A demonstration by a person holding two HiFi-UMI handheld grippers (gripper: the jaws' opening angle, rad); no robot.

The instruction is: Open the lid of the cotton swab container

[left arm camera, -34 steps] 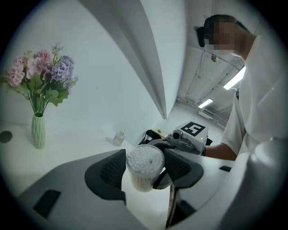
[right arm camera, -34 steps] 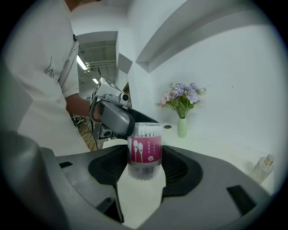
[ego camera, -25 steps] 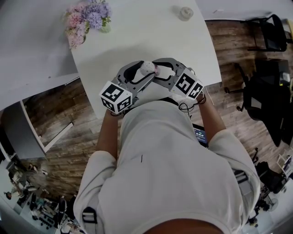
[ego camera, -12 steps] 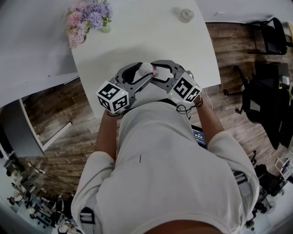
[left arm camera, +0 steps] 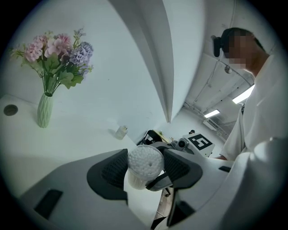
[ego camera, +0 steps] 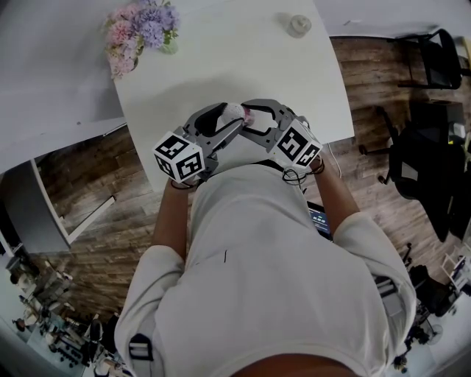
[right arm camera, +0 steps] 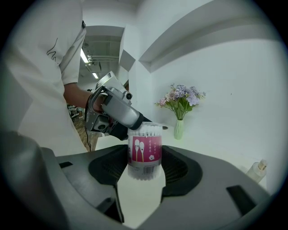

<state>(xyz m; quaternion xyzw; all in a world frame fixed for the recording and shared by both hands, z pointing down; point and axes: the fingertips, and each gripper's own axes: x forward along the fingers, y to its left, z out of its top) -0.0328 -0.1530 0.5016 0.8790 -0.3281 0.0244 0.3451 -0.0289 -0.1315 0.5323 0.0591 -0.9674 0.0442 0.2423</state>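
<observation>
Over the near edge of the white worktop (ego camera: pixel 221 66), just in front of the person's chest, the two tools meet on one thing: the cotton swab container (ego camera: pixel 235 111). The right hand-held gripper (right arm camera: pixel 145 164) has its jaws closed on the clear body, the dark ribbed pads pressing either side of the pink label with its barcode strip below. The container stands roughly upright between them. The left hand-held gripper (left arm camera: pixel 145 170) comes in from the left and is clamped on the container's top end. Its own view looks straight at the packed white swab tips, which sit tight between its pads. From the pictures I cannot tell whether the lid has come away from the body.

At the far left corner of the worktop stands a pale green vase of pink and purple flowers (ego camera: pixel 140 33). Near the far right corner, well apart from both tools, sits a small clear bottle (ego camera: pixel 298 23). To the right, black office chairs (ego camera: pixel 434 59) stand on the wooden floor (ego camera: pixel 368 74).
</observation>
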